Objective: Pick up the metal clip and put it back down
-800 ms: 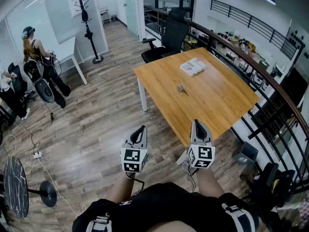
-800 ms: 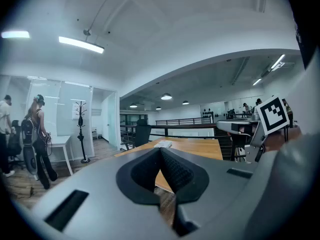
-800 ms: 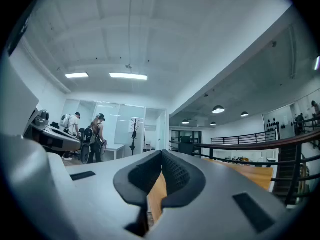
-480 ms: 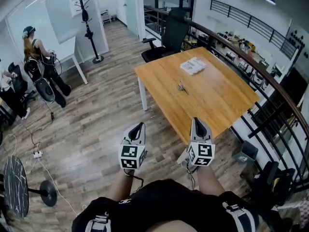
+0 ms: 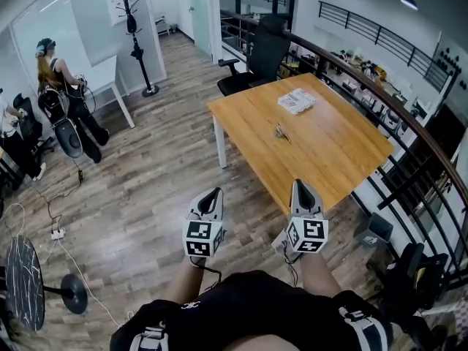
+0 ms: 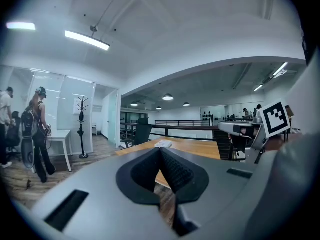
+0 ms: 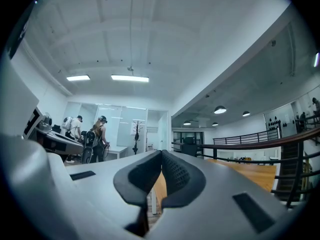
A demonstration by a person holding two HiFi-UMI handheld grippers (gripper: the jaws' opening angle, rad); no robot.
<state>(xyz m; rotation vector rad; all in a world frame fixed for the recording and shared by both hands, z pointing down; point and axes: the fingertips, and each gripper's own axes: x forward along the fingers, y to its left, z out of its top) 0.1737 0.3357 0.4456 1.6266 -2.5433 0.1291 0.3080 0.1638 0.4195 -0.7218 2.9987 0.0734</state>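
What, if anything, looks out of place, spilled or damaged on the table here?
Nothing stands out. The metal clip lies near the middle of the wooden table, a white packet sits toward its far edge, and nothing is spilled. The left gripper and right gripper are shut, empty, away from the clip.

A small metal clip (image 5: pixel 280 131), silvery grey with a darker part at one end, lies flat on a bare stretch of the light wooden tabletop (image 5: pixel 333 156). It sits roughly mid-tabletop, somewhat toward the far half and nearer the left edge than the right. It is too small to tell its finer shape.
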